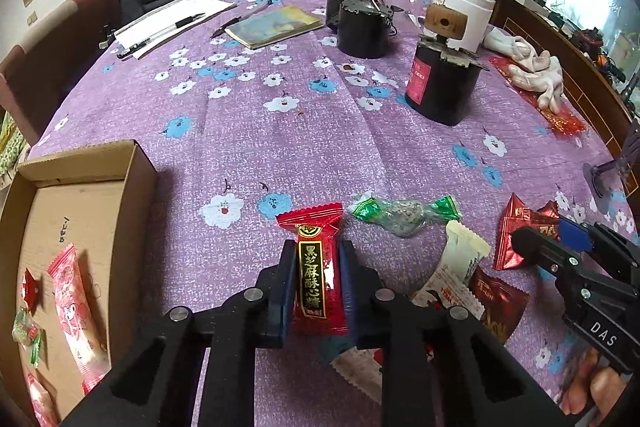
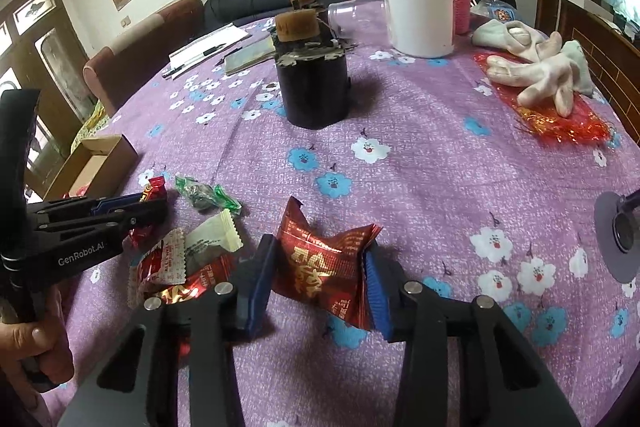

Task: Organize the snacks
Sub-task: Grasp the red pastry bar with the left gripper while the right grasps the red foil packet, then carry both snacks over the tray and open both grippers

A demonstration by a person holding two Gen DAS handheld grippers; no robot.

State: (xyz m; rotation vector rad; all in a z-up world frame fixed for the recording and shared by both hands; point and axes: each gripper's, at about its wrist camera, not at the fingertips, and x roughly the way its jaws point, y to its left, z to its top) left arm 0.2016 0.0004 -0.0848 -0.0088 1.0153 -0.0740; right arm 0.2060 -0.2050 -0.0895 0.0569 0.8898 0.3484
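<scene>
Red sesame candy (image 1: 318, 277) lengthwise, pinched by left hand-held gripper (image 1: 318, 291); right (image 2: 320, 283) pinches foil snack (image 2: 324, 267).

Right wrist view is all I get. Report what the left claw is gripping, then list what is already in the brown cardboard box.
Observer: The left claw is shut on a red foil candy with a black, gold-lettered label, jaws pressing its long sides.
Operator: Now the box.
Observer: The brown cardboard box holds a long pink snack packet lying flat.
Operator: Go on.
Observer: Beside the packet lie a small red candy and a green-wrapped one, toward the box's left wall.
</scene>
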